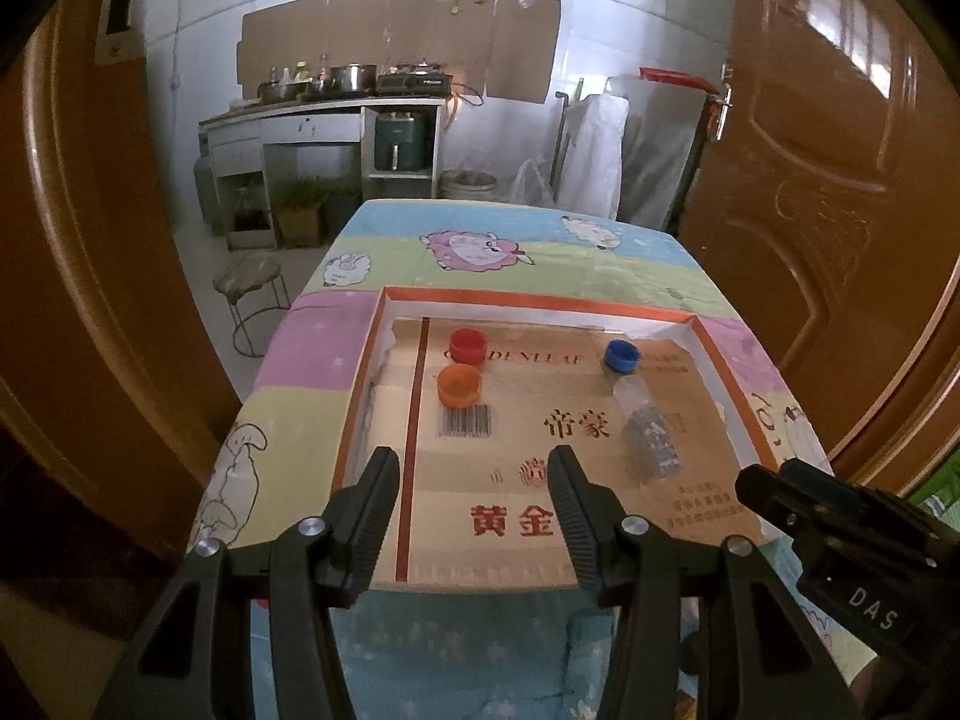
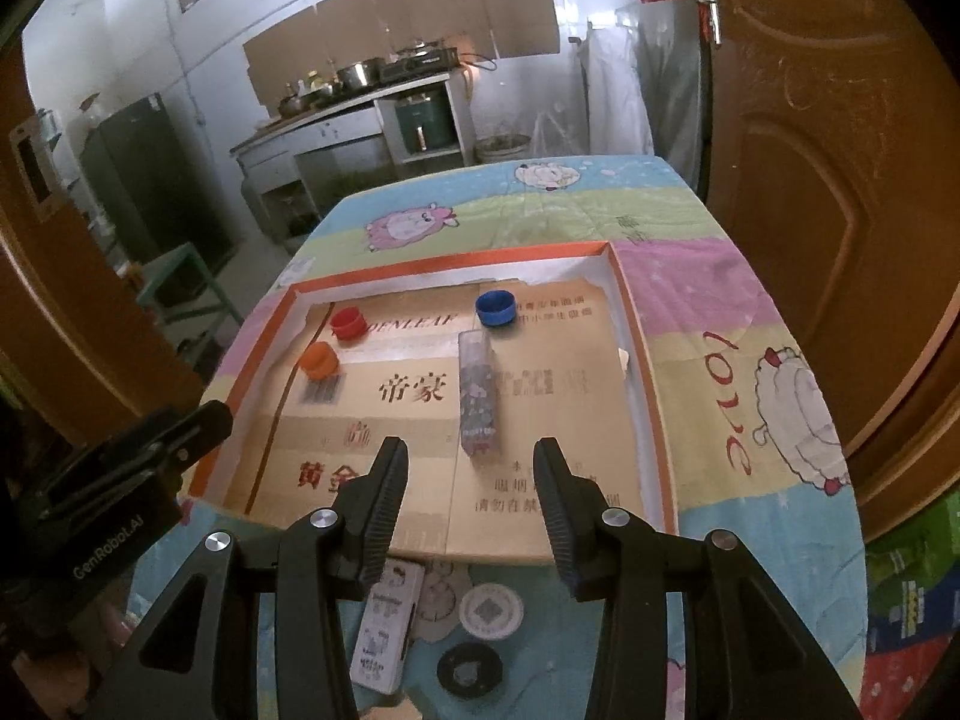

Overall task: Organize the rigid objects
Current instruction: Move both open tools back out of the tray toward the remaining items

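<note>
Hovering over the near edge of the orange-rimmed tray [image 1: 384, 300], the left gripper [image 1: 474, 468] and right gripper [image 2: 471, 459] both gape empty, while a red cap [image 1: 468, 345], orange cap [image 1: 459, 385], blue cap [image 1: 621, 355] and clear tube [image 2: 477, 402] lie inside.

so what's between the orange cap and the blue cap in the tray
Nothing: only bare printed cardboard lies between the orange cap and the blue cap. The red cap sits just behind the orange one. Both wrist views show it.
</note>
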